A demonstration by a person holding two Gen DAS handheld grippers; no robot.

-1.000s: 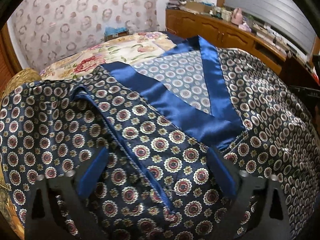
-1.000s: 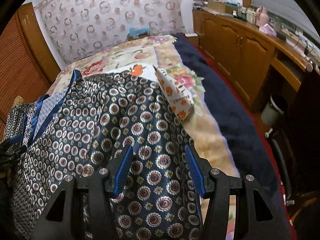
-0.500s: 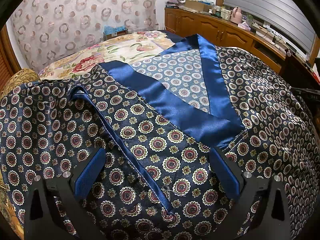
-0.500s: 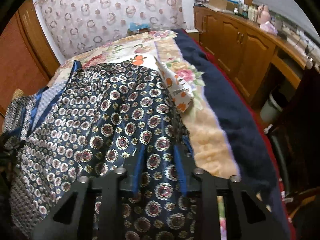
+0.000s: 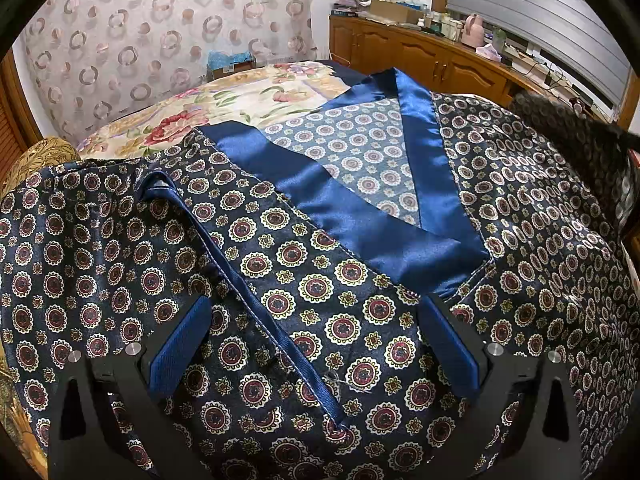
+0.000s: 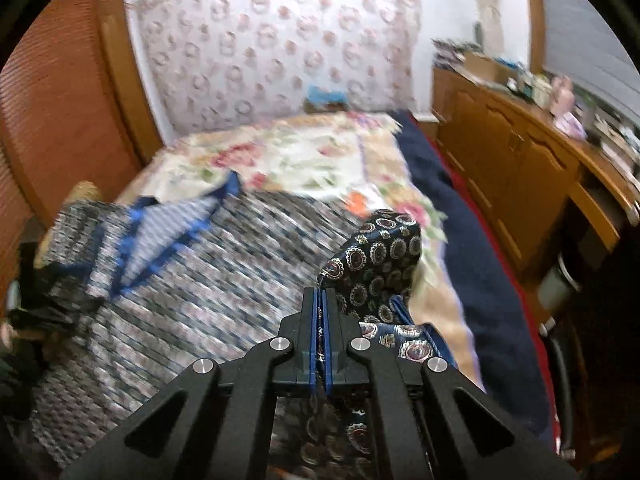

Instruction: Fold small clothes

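Tools, 2: right tool (image 6: 319, 312) clamped on 1 patterned garment (image 6: 376, 256), left tool (image 5: 316, 344) wide apart.

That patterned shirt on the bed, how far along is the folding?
Barely started. The shirt lies spread open on the bed, collar showing. The right gripper has just closed on a pinch of its edge; the left gripper hovers open. Every fold remains.

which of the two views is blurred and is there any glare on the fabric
Right wrist view: heavily motion-smeared across the patterned garment, bedspread and cabinets, while the right gripper and the fold pinched in it stay sharp. Left wrist view: crisp, with a soft sheen on the blue satin collar; fisheye bending curves the room edges, and the left gripper is sharp.
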